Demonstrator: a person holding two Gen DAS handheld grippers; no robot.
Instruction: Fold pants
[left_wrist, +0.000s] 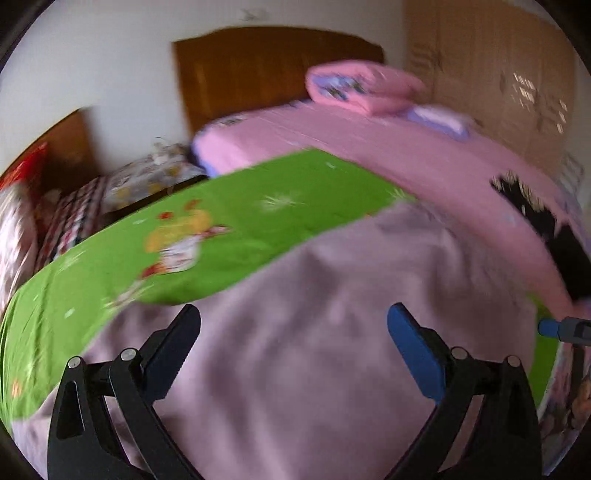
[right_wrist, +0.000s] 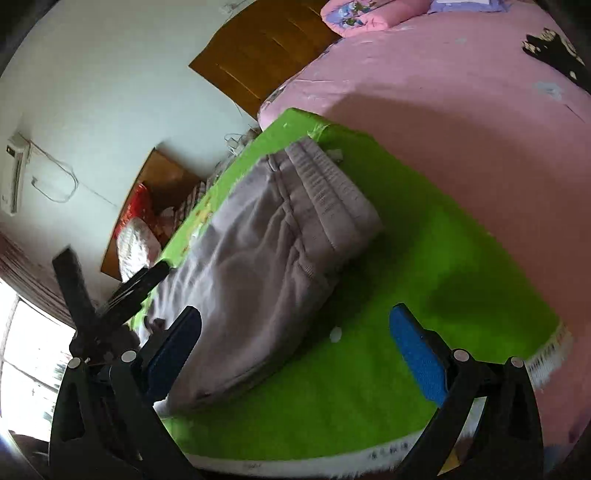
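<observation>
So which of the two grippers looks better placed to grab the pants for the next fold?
Probably the left gripper: its open fingers sit right over the pants. The right gripper, also open, mostly faces the bare green mat beside them.

The pants (right_wrist: 280, 236) are lying flat on a green blanket (right_wrist: 424, 295) that is covering part of a pink bed (right_wrist: 461, 122). They are pale greyish-lilac, soft and fleecy, folded lengthwise so the legs are stacking one on the other. The ribbed elastic waistband (right_wrist: 328, 188) is pointing toward the headboard end. Loose wrinkles are running across the fabric (left_wrist: 314, 332), which is filling the left wrist view.
</observation>
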